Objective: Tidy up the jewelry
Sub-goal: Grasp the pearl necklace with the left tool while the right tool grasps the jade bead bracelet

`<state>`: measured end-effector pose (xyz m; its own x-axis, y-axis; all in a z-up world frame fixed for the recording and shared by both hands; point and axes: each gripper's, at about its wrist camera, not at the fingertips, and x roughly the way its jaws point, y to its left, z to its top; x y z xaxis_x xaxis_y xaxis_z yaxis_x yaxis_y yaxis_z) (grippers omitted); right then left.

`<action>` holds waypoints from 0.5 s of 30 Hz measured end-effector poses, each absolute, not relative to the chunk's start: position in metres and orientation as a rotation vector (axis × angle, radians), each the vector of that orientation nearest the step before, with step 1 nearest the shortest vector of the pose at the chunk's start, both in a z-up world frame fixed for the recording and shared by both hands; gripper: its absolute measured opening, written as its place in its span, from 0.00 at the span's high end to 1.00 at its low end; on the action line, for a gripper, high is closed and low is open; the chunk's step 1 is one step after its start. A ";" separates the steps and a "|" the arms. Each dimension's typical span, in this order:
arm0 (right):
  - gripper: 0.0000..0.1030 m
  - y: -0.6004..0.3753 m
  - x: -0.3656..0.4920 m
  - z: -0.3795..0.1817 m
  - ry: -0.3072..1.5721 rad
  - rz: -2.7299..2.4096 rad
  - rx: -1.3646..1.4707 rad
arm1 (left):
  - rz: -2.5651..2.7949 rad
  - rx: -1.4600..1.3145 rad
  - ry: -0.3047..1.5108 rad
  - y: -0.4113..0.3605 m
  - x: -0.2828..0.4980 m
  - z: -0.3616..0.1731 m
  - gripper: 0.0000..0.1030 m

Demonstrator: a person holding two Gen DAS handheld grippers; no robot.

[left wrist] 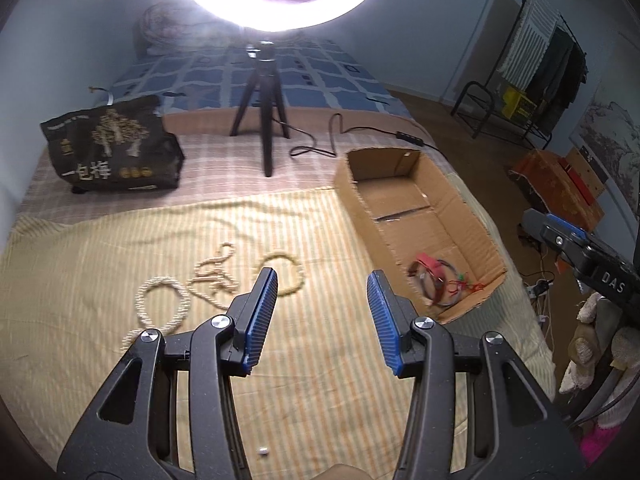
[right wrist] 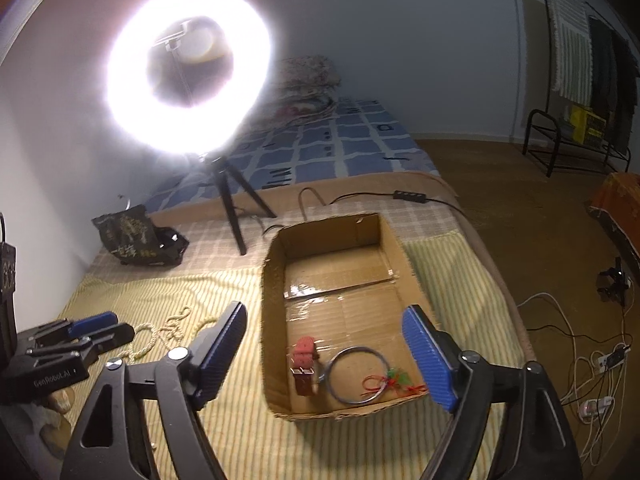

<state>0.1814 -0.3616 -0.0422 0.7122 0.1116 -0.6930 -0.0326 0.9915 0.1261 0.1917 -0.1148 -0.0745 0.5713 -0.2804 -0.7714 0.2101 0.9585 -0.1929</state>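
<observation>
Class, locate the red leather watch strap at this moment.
In the right wrist view the red leather watch strap lies inside the open cardboard box, at its near left corner, just left of the thin metal bangle.

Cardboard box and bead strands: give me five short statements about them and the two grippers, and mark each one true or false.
1. The cardboard box holds a red watch strap and a metal ring. True.
2. The bead strands lie inside the box. False: they lie on the striped cloth, outside the box.
3. The left gripper is shut on a bead strand. False: it is open and holds nothing.
4. The right gripper is open, with the box ahead of it. True.
5. The ring light is switched off. False: it glows brightly on its tripod.
</observation>
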 end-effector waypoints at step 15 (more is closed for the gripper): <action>0.04 -0.290 0.193 -0.060 0.810 0.242 0.105 | -0.107 -0.153 0.941 0.006 0.190 -0.076 0.54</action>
